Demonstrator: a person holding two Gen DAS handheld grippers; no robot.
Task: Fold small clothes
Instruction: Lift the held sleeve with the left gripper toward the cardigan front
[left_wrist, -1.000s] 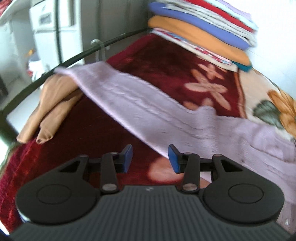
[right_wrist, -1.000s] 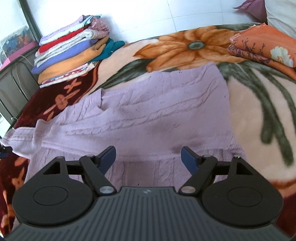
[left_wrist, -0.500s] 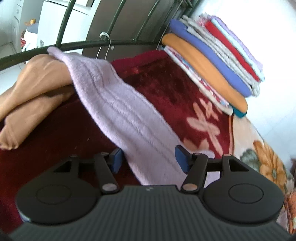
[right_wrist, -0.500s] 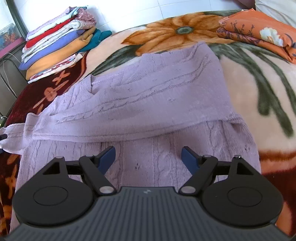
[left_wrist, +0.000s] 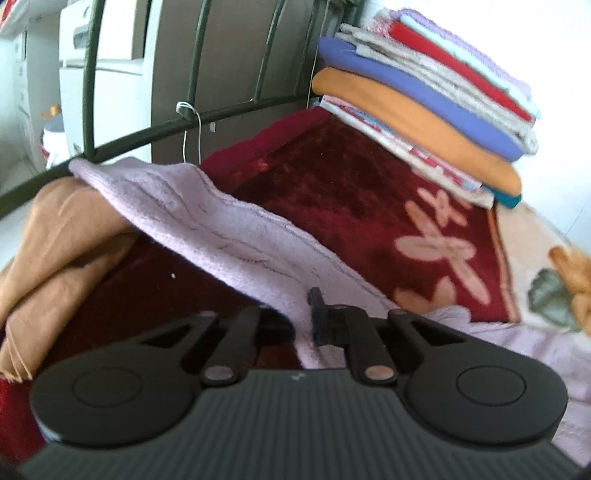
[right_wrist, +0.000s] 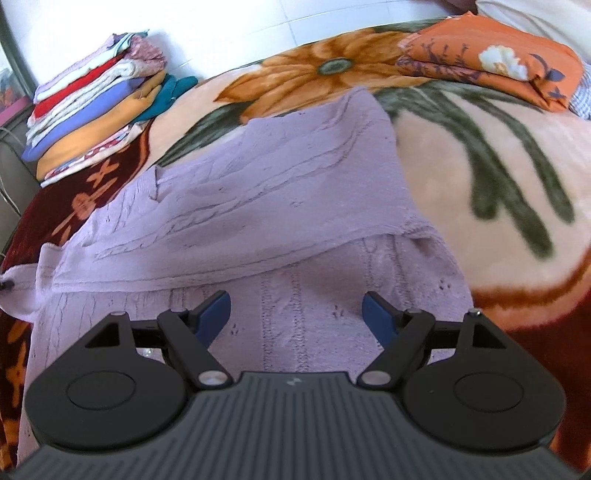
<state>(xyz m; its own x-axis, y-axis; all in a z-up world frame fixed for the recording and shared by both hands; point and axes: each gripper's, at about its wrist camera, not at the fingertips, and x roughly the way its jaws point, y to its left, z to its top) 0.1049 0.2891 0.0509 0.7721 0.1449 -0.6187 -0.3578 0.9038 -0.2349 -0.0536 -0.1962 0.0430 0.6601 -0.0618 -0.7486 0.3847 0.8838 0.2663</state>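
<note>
A lilac knitted sweater (right_wrist: 280, 206) lies spread on the flowered blanket, its far half folded over the near half. One long sleeve (left_wrist: 207, 221) stretches toward the bed rail and rests on a tan garment. My left gripper (left_wrist: 304, 325) is shut on that sleeve, the knit pinched between its jaws. My right gripper (right_wrist: 295, 314) hovers open over the sweater's near body, and nothing sits between its blue pads (right_wrist: 214, 312).
A stack of folded clothes (left_wrist: 424, 110) stands at the bed's far corner. The tan garment (left_wrist: 62, 251) lies by the dark green metal bed rail (left_wrist: 147, 133). A folded orange floral cloth (right_wrist: 491, 62) sits at the far right. White cabinets stand beyond the rail.
My left gripper moved in along the sleeve and closed on it; before, it stood open. The right gripper drifted slightly closer over the sweater and stayed open.
</note>
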